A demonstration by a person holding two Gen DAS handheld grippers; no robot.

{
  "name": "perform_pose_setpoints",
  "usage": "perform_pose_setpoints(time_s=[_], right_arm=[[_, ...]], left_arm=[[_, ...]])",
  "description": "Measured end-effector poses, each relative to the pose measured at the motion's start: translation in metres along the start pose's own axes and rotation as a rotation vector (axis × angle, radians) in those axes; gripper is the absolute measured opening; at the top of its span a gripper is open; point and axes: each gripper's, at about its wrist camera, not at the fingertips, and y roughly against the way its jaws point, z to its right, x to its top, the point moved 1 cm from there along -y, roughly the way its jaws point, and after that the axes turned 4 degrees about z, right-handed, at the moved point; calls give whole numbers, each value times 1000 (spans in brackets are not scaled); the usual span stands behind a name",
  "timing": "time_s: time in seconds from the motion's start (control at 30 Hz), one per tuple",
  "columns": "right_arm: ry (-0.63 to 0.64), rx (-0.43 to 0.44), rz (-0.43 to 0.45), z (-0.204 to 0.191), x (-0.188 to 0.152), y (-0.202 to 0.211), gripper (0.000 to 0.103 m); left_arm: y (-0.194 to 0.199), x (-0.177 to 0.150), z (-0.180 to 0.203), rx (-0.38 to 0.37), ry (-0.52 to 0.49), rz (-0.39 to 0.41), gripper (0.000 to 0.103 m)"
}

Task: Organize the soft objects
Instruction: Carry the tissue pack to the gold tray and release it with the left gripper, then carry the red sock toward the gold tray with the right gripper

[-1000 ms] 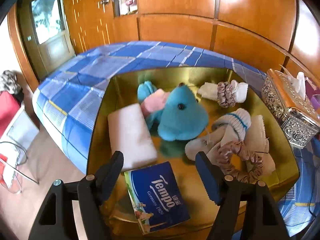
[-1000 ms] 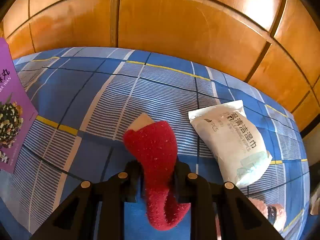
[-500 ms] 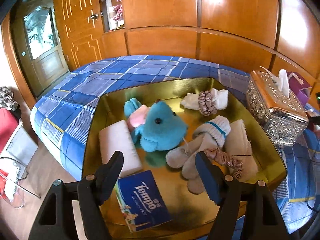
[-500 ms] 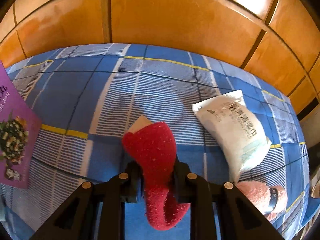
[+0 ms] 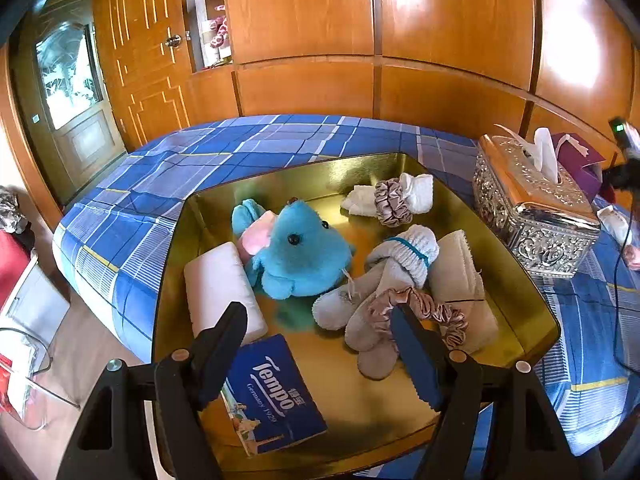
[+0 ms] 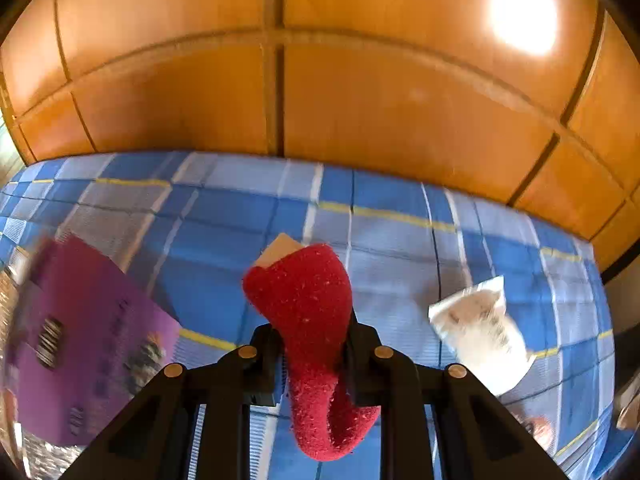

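Observation:
In the left wrist view, a gold tray (image 5: 528,312) on the blue plaid bed holds a blue plush toy (image 5: 300,256), a white pad (image 5: 220,284), a Tempo tissue pack (image 5: 272,396), socks (image 5: 384,280) and scrunchies (image 5: 394,202). My left gripper (image 5: 320,344) is open and empty above the tray's near side. In the right wrist view, my right gripper (image 6: 310,344) is shut on a red fuzzy sock (image 6: 312,328), held above the bed.
A silver tissue box (image 5: 532,216) stands right of the tray. A purple box (image 6: 84,340) lies on the bed at the left of the right wrist view and a white wipes pack (image 6: 484,336) at the right. Wooden wall panels stand behind the bed.
The left gripper has drawn back and up from the tray, still open. The right gripper has lifted and swung left with the red sock; the purple box is now nearer.

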Motion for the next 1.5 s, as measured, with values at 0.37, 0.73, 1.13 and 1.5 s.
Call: perform_pose_setpoints(time_s=[0.37,0.73,1.13,1.5], right_arm=[[53,30,124,-26,42,45,21],[162,102,271,-76,78,97,21],[336,332,354,-196,80,136,21],[504,599,294,-293,4,158,21]], left_arm=[[1,-1,4,-7,-12,4,76],[0,-6,12,-24,-33,-5,76],[-1,-5,7,-19,-21,-4,76],[0,6,-31,81,69,21,77]])
